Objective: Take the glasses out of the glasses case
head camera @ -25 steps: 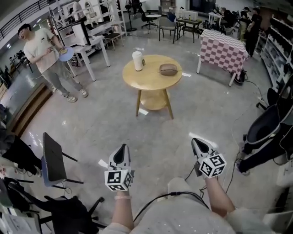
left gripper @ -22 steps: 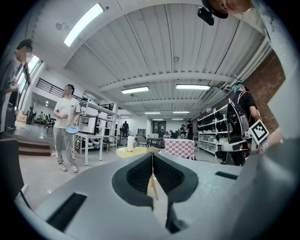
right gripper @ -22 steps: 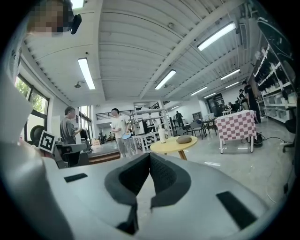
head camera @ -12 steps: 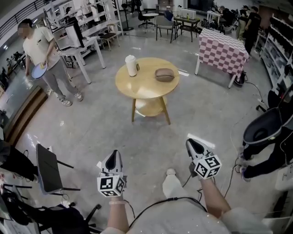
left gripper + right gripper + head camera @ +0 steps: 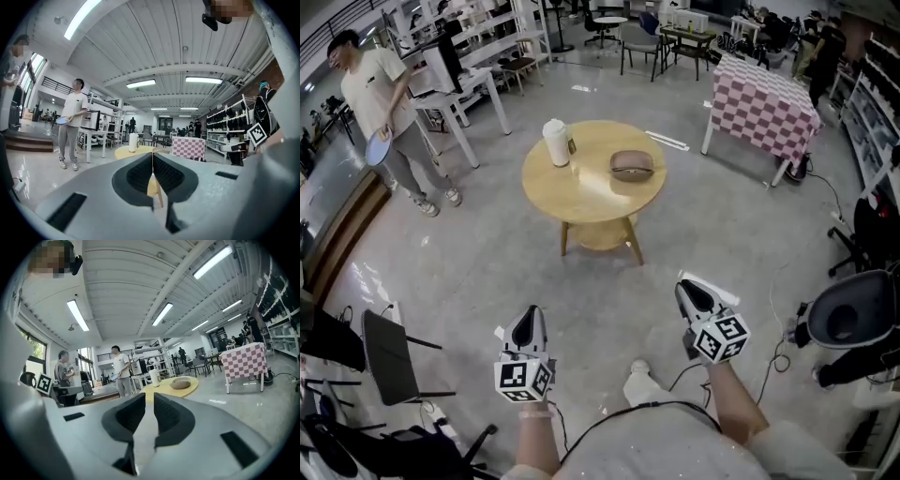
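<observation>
A white tumbler (image 5: 555, 142) stands on the round table (image 5: 581, 192) (checkered table (image 5: 764, 98) beyond).

The left hand-held gripper (image 5: 528, 317) is held low in front of the body, pointing forward, its marker cube (image 5: 523, 379) nearest the wrist. Its jaws (image 5: 152, 157) are pressed together with nothing between them. The right hand-held gripper (image 5: 687, 291) is level with it and well apart, angled slightly inward. Its jaws (image 5: 145, 401) stand a narrow gap apart, empty. Both forearms (image 5: 733, 405) are bare.

Table (image 5: 581, 192), glasses case (image 5: 631, 165) apparently nearer
</observation>
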{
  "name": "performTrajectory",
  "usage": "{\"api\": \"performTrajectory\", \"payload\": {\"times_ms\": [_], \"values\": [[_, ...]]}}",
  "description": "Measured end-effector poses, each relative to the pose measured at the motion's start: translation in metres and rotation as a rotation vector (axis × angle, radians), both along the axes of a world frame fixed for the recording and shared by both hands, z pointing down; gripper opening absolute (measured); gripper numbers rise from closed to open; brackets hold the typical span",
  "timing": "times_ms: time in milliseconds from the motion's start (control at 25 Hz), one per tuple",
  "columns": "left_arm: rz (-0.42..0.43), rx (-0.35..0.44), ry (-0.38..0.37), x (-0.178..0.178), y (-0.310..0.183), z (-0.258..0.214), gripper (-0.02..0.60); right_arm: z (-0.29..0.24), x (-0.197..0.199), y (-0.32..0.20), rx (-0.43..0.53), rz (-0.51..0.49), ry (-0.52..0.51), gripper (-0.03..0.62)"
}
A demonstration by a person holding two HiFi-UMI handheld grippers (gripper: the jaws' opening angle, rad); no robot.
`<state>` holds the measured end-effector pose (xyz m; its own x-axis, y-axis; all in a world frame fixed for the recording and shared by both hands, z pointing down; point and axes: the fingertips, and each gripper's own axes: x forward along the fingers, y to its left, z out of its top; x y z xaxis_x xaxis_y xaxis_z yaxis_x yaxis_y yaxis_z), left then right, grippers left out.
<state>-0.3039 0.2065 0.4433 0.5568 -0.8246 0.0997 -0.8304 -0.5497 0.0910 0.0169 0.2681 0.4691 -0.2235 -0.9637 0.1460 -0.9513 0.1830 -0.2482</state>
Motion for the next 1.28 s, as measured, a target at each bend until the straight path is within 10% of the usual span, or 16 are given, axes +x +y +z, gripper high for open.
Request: {"api": "performTrajectory", "payload": {"times_ms": [1280], "values": [[0.077,-0.035,0.004,0.162,-0.138,0.010,0.006,0.015,0.133,-0.116,-0.013,-0.006,-0.059,0.081]]}}
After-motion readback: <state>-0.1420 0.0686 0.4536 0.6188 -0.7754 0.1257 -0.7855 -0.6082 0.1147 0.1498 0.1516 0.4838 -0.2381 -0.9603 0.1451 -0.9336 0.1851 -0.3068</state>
